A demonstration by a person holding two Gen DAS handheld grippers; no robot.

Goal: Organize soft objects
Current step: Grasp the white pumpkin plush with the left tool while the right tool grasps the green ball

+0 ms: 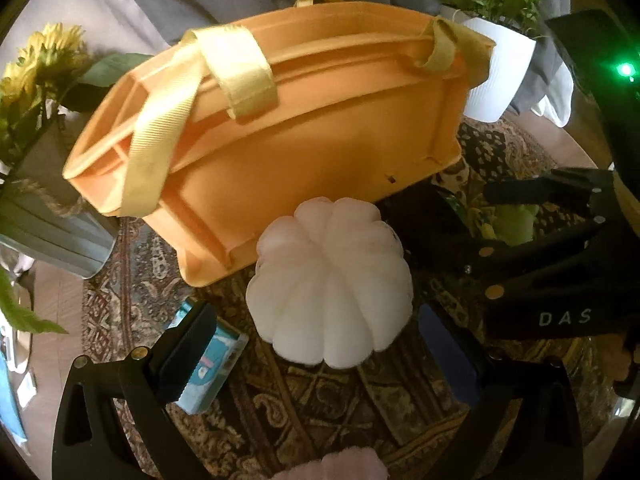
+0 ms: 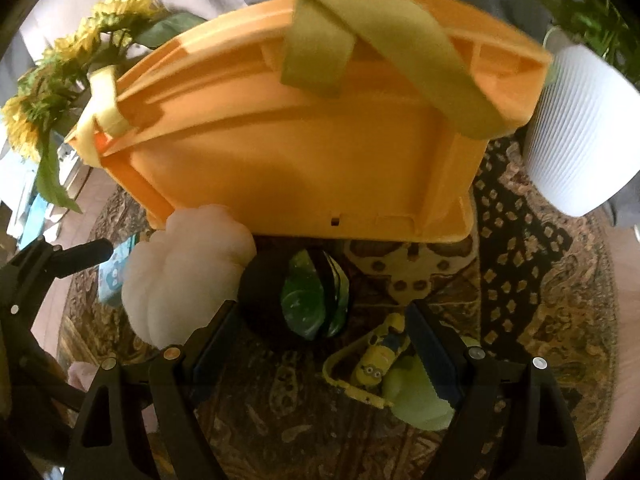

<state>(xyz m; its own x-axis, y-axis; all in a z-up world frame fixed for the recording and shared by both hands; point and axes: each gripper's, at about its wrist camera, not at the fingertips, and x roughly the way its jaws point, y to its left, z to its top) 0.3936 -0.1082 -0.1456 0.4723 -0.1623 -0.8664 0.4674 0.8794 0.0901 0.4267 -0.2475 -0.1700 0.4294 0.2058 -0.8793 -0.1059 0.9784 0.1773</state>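
Observation:
An orange crate (image 1: 304, 128) with yellow straps stands on the patterned rug; it also shows in the right wrist view (image 2: 320, 152). A white pumpkin-shaped plush (image 1: 332, 284) lies in front of it, just ahead of my open left gripper (image 1: 320, 356), between its fingers' line but untouched. In the right wrist view the plush (image 2: 184, 272) sits left. My right gripper (image 2: 320, 348) is open; a minion toy (image 2: 380, 360) and a pale green soft object (image 2: 416, 396) lie by its right finger. A dark green-and-black ball (image 2: 304, 296) sits ahead.
A sunflower vase (image 1: 44, 184) stands left and a white ribbed plant pot (image 1: 500, 68) right of the crate. A blue box (image 1: 212, 364) lies by the left finger. A pink fluffy object (image 1: 340, 468) is at the bottom edge. Grey sofa behind.

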